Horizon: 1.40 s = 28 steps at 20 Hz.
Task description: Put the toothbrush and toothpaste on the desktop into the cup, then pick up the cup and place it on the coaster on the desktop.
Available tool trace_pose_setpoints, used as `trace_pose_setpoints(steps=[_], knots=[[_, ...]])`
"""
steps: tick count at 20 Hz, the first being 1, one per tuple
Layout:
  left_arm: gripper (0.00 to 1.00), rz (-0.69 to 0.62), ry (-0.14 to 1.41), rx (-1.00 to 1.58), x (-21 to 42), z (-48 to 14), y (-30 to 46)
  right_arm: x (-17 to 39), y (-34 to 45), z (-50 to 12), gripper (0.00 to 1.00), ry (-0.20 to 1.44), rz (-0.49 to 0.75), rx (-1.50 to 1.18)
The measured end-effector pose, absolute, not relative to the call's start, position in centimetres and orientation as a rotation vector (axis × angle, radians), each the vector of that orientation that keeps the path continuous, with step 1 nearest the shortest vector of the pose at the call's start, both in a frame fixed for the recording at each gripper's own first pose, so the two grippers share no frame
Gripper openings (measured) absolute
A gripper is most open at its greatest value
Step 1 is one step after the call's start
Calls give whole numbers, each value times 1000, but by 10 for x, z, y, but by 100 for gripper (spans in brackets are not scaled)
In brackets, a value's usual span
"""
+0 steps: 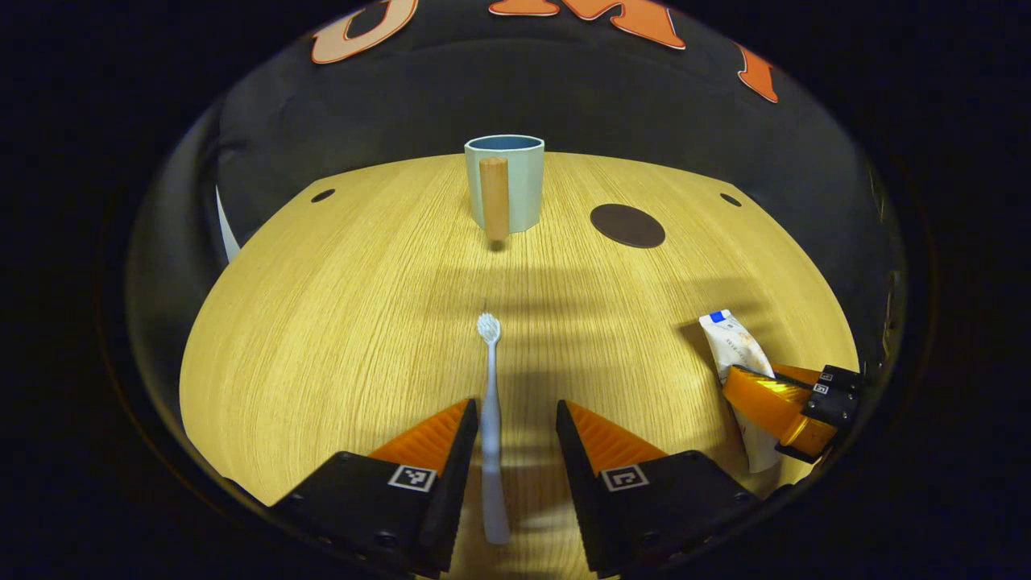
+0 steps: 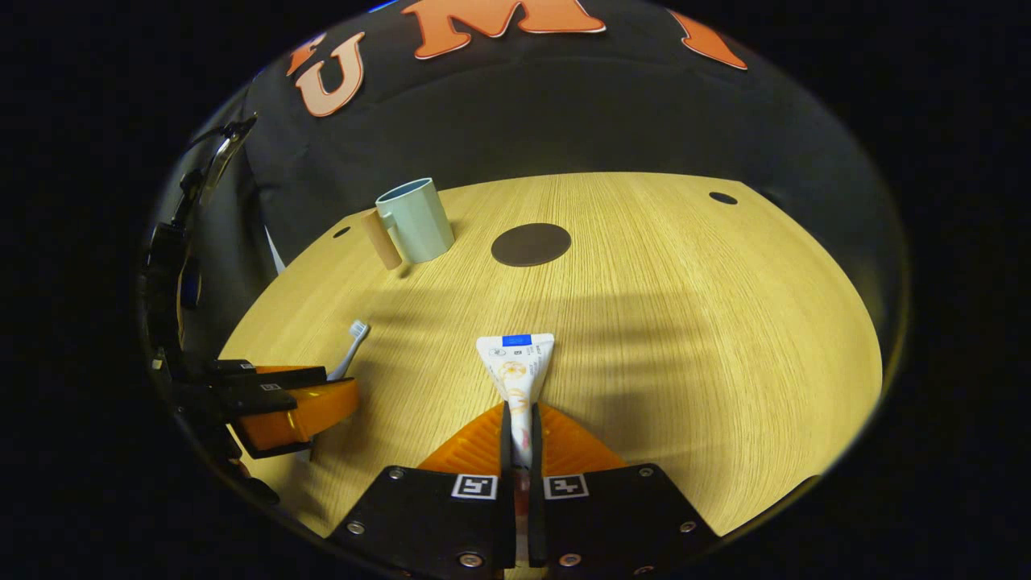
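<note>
Between clenched right fingers [image 2: 516, 431], toothpaste [image 2: 516, 366], cap hidden; left fingers [image 1: 516, 423] released around toothbrush [image 1: 490, 419].

We count one cup [image 1: 505, 181], at twelve o'clock in the left gripper view, with one wooden handle [image 1: 494, 198]. We count one round dark coaster [image 1: 627, 225], at one o'clock from the cup's base. There is one toothbrush [image 1: 490, 419] at six o'clock and one toothpaste tube [image 2: 516, 375], which we find at six o'clock in the right gripper view. We count two grippers: the left gripper [image 1: 515, 419] and the right gripper [image 2: 516, 427]. The desktop [image 1: 338, 322] has two small dark holes, at ten and two o'clock.
</note>
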<state>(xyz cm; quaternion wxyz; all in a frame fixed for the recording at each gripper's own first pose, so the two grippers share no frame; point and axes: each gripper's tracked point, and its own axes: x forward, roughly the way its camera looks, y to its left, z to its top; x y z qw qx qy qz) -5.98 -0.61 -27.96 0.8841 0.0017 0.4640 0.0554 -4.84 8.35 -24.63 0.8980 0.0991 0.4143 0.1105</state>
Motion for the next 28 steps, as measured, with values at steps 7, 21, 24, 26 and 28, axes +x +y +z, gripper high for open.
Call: trace_pose_setpoints(steps=[7,21,24,26,28], knots=[[11,92,944,-24,-59,-289,-9,-40,91,-226,6,795,256,223],[6,34,686,-36,-56,-299,20,-22,71,-164,6,629,201,241],[6,15,600,-41,-53,-286,20,-17,75,-148,6,598,220,248],[7,17,546,-27,-48,-275,24,-14,78,-138,6,582,235,259],[6,21,503,-19,-45,-266,30,-8,77,-130,6,559,229,247]])
